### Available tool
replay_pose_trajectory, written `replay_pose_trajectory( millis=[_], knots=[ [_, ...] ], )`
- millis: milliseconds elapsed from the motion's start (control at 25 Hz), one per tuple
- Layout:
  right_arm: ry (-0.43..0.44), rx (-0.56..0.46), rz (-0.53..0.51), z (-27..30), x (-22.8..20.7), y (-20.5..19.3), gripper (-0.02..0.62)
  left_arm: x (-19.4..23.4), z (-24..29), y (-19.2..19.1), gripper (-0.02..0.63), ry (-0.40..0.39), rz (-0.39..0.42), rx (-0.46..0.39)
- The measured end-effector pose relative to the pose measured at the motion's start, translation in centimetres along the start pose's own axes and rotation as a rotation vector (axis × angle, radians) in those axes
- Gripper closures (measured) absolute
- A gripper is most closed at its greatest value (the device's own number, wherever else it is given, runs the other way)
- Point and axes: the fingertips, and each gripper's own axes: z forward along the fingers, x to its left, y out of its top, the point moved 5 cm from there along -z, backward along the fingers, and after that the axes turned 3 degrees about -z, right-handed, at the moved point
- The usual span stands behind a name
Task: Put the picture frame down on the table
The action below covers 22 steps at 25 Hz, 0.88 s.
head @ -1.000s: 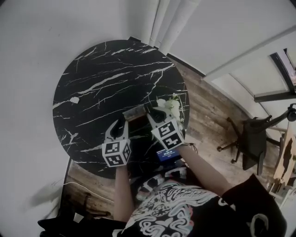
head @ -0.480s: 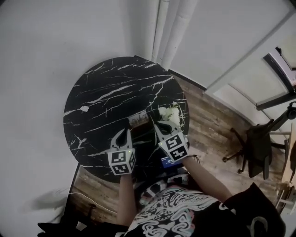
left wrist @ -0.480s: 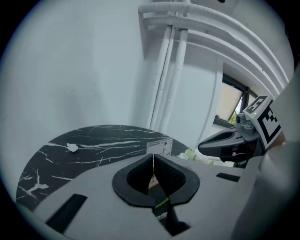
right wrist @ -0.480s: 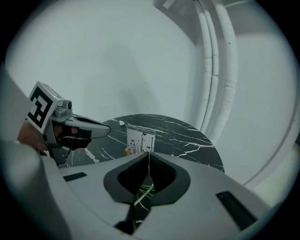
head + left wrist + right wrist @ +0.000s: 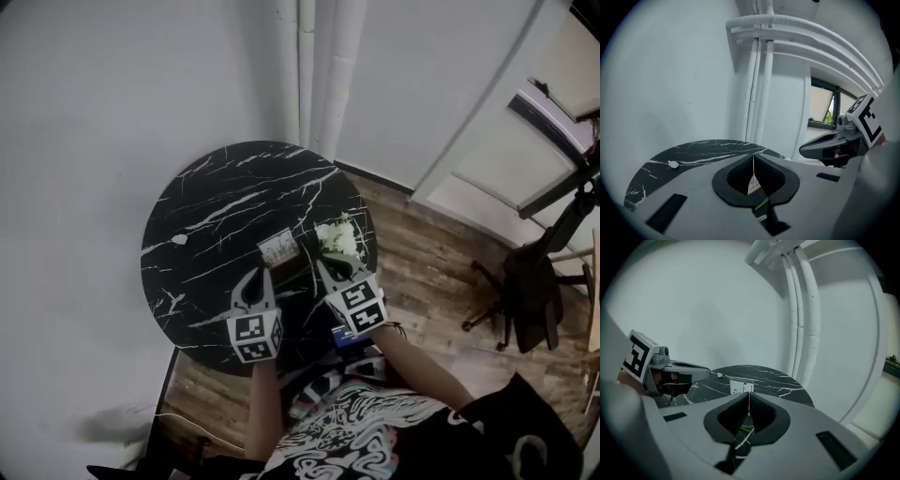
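The picture frame [image 5: 278, 249] rests on the round black marble table [image 5: 216, 216], near its right edge and just left of a bunch of white flowers [image 5: 337, 238]. In the right gripper view the picture frame [image 5: 740, 386] shows a pale face just beyond the jaw tips. My left gripper [image 5: 254, 279] sits a little short of the frame, shut and empty. My right gripper [image 5: 331, 269] is beside the flowers, also shut with nothing in it. The left gripper [image 5: 753, 157] and the right gripper [image 5: 749, 393] each show jaws pressed together.
A small white scrap [image 5: 179, 240] lies on the table's left side. White pipes [image 5: 309, 75] run up the wall behind the table. An office chair [image 5: 530, 291] stands on the wood floor at the right. A blue object [image 5: 342, 336] shows below the right gripper.
Both grippers have drawn back from the frame's sides toward me. The frame stays on the table by the flowers. The head view has risen and takes in more of the room.
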Motion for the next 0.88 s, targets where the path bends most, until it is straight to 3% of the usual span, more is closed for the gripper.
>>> replay_pose_trajectory(
  millis=[240, 560, 880],
  knots=[
    [0.005, -0.026, -0.018, -1.4, 1.1, 0.2, 0.577, 0.2, -1.4, -0.7, 0.588, 0.023, 0.01, 0.0],
    [0.024, -0.018, -0.005, -1.4, 1.8, 0.0, 0.578, -0.1, -1.7, -1.1, 0.588, -0.002, 0.021, 0.019],
    [-0.02, -0.006, 0.001, -1.2, 0.6, -0.1, 0.578, -0.4, -1.4, -0.3, 0.591, -0.05, -0.009, -0.003]
  ],
)
